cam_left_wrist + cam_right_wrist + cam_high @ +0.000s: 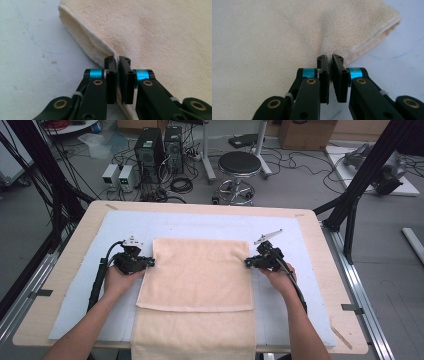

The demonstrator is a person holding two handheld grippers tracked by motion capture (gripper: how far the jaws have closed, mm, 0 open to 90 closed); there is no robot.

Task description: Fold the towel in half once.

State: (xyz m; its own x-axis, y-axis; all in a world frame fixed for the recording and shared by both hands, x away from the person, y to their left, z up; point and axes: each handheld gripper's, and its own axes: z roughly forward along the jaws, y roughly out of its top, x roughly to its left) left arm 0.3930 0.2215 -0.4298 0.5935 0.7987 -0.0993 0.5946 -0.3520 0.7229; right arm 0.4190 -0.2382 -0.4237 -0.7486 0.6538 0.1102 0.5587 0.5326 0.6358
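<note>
Work in hand: folding a beige towel (197,280) on the white mat (75,295) over the wooden table (320,250).
Towel: lies flat in the middle of the mat, already doubled once; the upper layer ends at a hem across the lower part, and the under layer runs on over the table's near edge.
Long axis: runs from the far edge toward the person; the two grips sit at opposite long sides, across the short axis.
Left gripper (148,262): jaws pinched together on the towel's left edge, with the cloth caught between the pads in the left gripper view (117,65).
Right gripper (249,263): jaws likewise clamped on the right edge, about level with the left one (330,64).
Relation that matters: the towel lies inward from both tools, between them, each hand nearest its own side.
Next move, as judged: both edges probably lift together to carry a fold along the long axis; uneven lifting could skew it.
</note>
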